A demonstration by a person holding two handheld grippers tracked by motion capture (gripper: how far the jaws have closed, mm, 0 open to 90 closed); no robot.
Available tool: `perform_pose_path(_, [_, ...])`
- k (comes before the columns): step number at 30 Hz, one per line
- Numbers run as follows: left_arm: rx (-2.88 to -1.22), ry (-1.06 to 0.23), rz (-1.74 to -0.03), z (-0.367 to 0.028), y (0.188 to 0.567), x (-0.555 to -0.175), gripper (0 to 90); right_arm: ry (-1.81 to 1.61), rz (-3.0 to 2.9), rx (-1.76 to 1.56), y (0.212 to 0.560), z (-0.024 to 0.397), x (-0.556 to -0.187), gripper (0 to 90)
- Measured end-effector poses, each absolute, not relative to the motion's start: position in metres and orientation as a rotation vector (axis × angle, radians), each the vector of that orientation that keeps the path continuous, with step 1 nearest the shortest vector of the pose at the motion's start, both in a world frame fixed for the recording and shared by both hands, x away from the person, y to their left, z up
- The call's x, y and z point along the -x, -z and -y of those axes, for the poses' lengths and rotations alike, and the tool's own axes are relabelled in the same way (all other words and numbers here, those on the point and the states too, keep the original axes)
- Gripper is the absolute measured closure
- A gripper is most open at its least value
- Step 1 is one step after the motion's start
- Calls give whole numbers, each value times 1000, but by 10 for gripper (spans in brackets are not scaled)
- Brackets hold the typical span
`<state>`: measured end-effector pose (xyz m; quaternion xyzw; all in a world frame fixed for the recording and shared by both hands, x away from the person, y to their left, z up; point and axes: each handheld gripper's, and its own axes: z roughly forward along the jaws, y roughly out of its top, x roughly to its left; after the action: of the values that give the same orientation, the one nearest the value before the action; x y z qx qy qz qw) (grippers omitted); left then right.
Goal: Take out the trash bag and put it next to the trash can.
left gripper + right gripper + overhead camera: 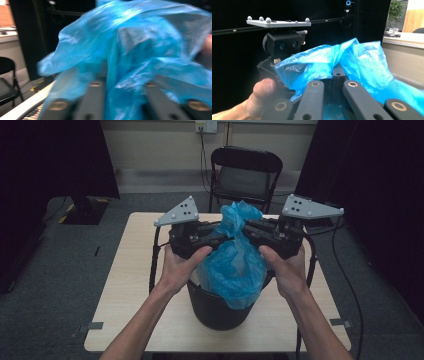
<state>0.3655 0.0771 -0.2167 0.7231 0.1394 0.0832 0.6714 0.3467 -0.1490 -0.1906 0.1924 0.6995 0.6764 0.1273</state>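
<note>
Both tongs [235, 232] pinch the blue bag [235, 265] above a black bin [220, 310]

One blue plastic bag [235, 265], one black bin [220, 307], one table [120, 285], one folding chair [245, 172], two grippers.

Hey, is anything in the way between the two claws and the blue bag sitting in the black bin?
Nothing visible. Both the left claw and the right claw already meet the blue bag near its gathered top, above the black bin, with plastic bunched between their jaws.
</note>
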Motion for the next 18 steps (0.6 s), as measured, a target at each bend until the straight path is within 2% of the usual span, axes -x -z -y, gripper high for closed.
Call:
perform_pose_path(4, [-1635,-200,-319,-85,214,-366,898,-1942,-2021,-565,190,156,-342,649])
perform_pose_path(12, [-1595,-229,-370,-99,204,-372,898,-2013,-1989,-599,193,184,-338,229])
perform_pose_path(15, [-1596,-228,-351,-90,197,-371,898,-2001,-2064,-585,201,171,-343,161])
perform_pose_path(18, [-1594,-213,-323,-81,189,-368,898,-1972,-2126,-594,210,157,-350,155])
